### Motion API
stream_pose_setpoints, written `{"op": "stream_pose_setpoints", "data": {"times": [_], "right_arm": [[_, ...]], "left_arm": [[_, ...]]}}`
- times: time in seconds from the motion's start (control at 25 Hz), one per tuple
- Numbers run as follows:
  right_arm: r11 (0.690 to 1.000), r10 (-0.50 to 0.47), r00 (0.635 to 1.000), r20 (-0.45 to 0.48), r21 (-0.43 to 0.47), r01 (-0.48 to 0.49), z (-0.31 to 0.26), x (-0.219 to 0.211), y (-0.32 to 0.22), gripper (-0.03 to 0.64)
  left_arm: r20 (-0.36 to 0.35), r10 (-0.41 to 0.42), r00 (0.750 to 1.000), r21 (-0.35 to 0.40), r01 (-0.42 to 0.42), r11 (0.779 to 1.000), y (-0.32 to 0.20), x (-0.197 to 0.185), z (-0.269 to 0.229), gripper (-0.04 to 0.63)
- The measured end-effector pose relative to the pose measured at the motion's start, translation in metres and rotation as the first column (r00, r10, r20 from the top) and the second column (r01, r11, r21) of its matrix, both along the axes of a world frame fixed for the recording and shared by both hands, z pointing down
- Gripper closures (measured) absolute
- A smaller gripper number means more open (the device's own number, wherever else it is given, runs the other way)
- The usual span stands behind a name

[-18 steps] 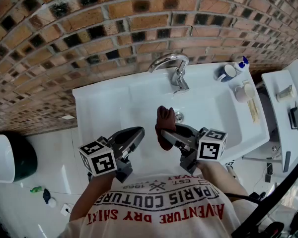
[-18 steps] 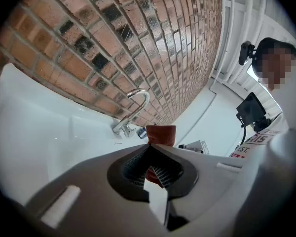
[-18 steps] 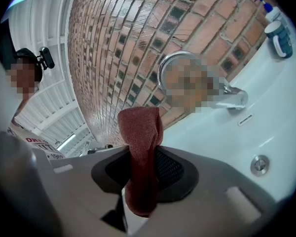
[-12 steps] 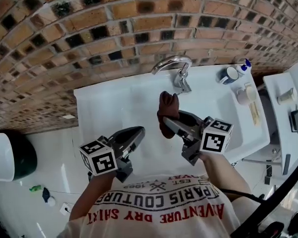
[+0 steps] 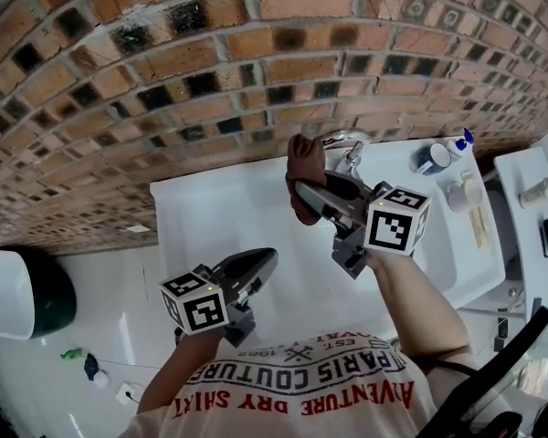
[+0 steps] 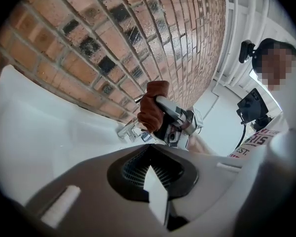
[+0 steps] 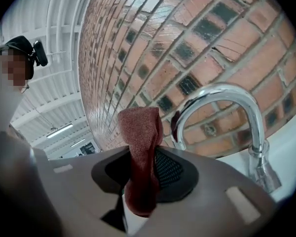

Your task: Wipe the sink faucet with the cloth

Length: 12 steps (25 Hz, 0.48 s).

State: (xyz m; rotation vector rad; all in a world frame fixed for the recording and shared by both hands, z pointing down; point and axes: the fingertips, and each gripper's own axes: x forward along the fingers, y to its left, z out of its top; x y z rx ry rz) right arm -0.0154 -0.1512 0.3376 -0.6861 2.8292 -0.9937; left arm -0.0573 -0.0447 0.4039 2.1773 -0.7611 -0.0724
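A reddish-brown cloth [image 5: 306, 179] is pinched in my right gripper [image 5: 303, 190], which is raised beside the chrome faucet [image 5: 349, 144] at the back of the white sink [image 5: 210, 217]. In the right gripper view the cloth [image 7: 142, 157] stands up between the jaws, just left of the curved spout [image 7: 227, 100], a small gap apart. My left gripper [image 5: 267, 261] hangs low over the sink's front left, jaws together with nothing held. From the left gripper view I see the cloth [image 6: 150, 107] and the faucet [image 6: 128, 130] further off.
A brick wall [image 5: 210, 62] rises directly behind the sink. A blue-and-white cup [image 5: 431, 158], a bottle [image 5: 458, 142] and another cup [image 5: 464, 194] stand on the sink's right ledge. A white shelf [image 5: 530, 199] stands to the right, a dark bin [image 5: 36, 299] at far left.
My right gripper has lifted the cloth from over the basin drain up and back to the faucet spout. The left gripper has stayed low near the front edge.
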Motion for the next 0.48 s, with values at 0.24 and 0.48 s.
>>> {"op": "stream_pose_setpoints", "data": {"times": [0.24,0.48], "right_arm": [[0.997,0.030,0.999,-0.040,-0.063,-0.033,0.032,-0.003,-0.017,0.512],[0.996,0.054,0.997,-0.049,-0.071,-0.057,0.037,0.001,-0.025,0.513]], "left_arm": [[0.005,-0.005,1.000,-0.011,0.005,1.000,-0.007,-0.007,0.004,0.592],[-0.006,-0.005,1.000,-0.011,0.005,1.000,-0.012,-0.009,0.007,0.592]]}}
